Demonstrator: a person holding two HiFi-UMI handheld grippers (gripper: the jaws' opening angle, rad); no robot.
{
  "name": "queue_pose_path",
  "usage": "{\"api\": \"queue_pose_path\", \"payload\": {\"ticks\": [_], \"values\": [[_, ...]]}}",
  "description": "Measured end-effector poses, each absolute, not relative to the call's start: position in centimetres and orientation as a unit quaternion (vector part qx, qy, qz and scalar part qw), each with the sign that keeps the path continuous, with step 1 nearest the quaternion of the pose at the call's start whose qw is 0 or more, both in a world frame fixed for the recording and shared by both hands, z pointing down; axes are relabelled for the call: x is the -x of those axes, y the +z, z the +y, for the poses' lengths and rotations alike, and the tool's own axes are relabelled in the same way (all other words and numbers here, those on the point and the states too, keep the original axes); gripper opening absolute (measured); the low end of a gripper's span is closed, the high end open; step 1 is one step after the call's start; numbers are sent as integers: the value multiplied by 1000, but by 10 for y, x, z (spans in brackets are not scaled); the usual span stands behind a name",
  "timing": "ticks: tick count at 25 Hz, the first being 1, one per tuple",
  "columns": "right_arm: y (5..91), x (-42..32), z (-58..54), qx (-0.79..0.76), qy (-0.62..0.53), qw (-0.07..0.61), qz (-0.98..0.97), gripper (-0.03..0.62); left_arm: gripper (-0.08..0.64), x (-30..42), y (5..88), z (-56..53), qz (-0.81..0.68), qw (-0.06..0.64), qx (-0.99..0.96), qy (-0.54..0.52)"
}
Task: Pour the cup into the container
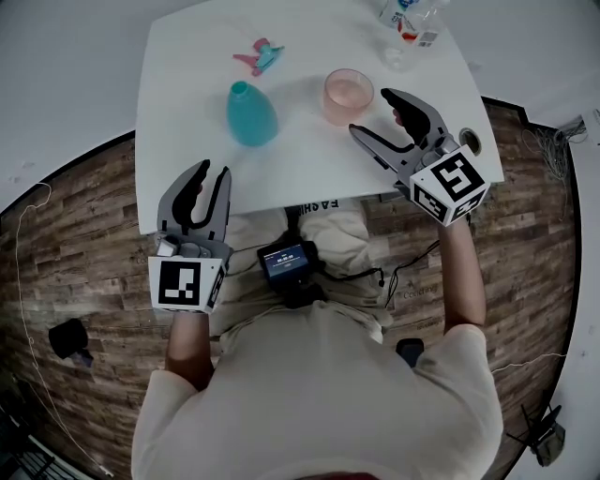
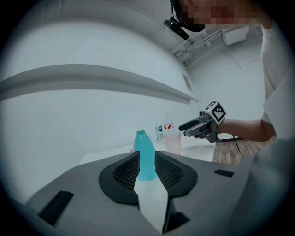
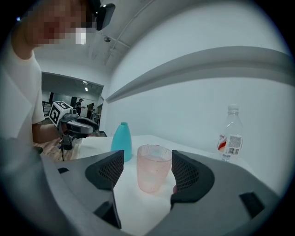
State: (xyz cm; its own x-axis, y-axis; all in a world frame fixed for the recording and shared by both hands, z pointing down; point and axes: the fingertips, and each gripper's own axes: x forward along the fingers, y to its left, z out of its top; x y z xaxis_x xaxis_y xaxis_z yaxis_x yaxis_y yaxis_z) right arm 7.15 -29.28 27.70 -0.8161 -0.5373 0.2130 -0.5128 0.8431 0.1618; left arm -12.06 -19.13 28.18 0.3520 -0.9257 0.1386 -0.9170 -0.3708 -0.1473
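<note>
A translucent pink cup [image 1: 349, 96] with clear liquid in it stands on the white table [image 1: 187, 66]. To its left stands a teal bottle-shaped container [image 1: 251, 114] with an open neck. My right gripper [image 1: 373, 113] lies level just right of the cup, open. In the right gripper view the cup [image 3: 154, 167] stands between the pads [image 3: 186, 174] with a gap on each side. My left gripper [image 1: 212, 174] hovers at the table's near edge, short of the container [image 2: 145, 156], with its jaws a narrow gap apart and nothing between them.
A pink and teal spray nozzle [image 1: 260, 56] lies at the far side of the table. Clear plastic bottles [image 1: 412, 19] stand at the far right corner; one bottle [image 3: 230, 133] shows behind the cup. The person's lap and a wooden floor [image 1: 84, 216] lie below the table edge.
</note>
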Motion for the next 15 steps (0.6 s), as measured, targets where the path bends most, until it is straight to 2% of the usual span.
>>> {"api": "queue_pose_path", "payload": {"ticks": [15], "values": [[289,-68,-313,-220,-38,147,-964,331,98,123,282,-192,560,22,822,-105]]}}
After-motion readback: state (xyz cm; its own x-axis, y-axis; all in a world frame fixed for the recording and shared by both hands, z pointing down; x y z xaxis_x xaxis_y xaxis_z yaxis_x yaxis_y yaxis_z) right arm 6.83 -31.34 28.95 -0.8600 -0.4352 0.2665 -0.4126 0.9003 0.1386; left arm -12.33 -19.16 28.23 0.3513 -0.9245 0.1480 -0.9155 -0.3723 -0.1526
